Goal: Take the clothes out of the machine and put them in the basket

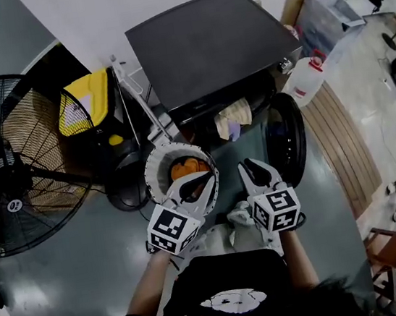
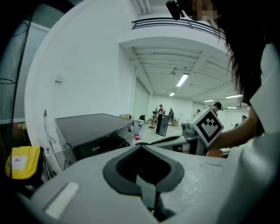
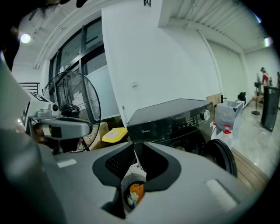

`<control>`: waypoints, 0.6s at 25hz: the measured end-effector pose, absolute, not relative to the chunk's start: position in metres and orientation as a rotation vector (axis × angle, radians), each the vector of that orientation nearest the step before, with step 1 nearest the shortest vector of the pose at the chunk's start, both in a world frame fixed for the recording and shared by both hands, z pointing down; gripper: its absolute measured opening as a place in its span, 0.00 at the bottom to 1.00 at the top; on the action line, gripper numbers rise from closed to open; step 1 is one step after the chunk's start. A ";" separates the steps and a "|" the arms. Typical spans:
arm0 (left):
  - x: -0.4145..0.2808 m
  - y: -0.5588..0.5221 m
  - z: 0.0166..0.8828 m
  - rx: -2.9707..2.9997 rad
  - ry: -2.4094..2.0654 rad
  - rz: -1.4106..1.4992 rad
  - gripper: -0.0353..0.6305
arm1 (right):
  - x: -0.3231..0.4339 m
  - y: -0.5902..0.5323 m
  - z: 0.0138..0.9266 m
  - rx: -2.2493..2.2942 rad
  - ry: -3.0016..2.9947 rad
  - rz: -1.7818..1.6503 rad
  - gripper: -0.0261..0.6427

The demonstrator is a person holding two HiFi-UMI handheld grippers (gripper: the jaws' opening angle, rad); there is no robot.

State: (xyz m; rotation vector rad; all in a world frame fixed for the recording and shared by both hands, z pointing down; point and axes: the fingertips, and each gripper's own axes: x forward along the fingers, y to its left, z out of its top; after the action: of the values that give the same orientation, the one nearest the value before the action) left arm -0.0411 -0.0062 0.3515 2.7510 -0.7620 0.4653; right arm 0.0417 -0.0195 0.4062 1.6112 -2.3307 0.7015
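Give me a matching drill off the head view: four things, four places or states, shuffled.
Things:
1. basket
2. machine door
3. jug
4. fan

Places or states:
A. swung open
B. at the left edge of the head view
C. holds an orange garment
D. white with a red cap, right of the machine

Pairs: 1-C, 2-A, 3-D, 4-B

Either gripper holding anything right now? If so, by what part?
Nothing held: left gripper jaws together, empty; right gripper jaws apart, only the basket seen beyond them.
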 end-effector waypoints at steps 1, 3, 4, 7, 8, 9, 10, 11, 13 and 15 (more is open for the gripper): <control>-0.040 -0.008 0.355 2.758 -0.762 0.493 0.05 | 0.045 -0.026 0.410 1.613 -2.327 0.700 0.17; -0.038 -0.014 0.361 2.768 -0.766 0.526 0.05 | 0.052 -0.039 0.419 1.626 -2.310 0.692 0.17; -0.035 -0.017 0.363 2.774 -0.767 0.524 0.05 | 0.056 -0.045 0.423 1.639 -2.299 0.690 0.19; -0.025 -0.030 0.370 2.774 -0.766 0.496 0.05 | 0.068 -0.067 0.440 1.674 -2.275 0.704 0.24; -0.022 -0.035 0.373 2.769 -0.772 0.499 0.05 | 0.071 -0.073 0.446 1.679 -2.272 0.711 0.25; -0.020 -0.040 0.376 2.765 -0.782 0.510 0.05 | 0.074 -0.079 0.452 1.682 -2.268 0.718 0.25; -0.017 -0.044 0.380 2.762 -0.793 0.525 0.07 | 0.078 -0.085 0.459 1.684 -2.265 0.724 0.25; -0.014 -0.049 0.383 2.762 -0.800 0.541 0.07 | 0.081 -0.091 0.466 1.686 -2.260 0.729 0.25; -0.010 -0.059 0.391 2.766 -0.799 0.570 0.07 | 0.087 -0.105 0.483 1.688 -2.251 0.734 0.25; -0.007 -0.069 0.400 2.772 -0.789 0.588 0.07 | 0.094 -0.119 0.502 1.685 -2.236 0.736 0.26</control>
State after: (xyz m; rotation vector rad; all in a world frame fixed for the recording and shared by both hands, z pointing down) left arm -0.0067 -0.0686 0.3996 2.7717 -0.7888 0.5879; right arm 0.0940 -0.1188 0.5022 1.6849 -2.2364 0.7357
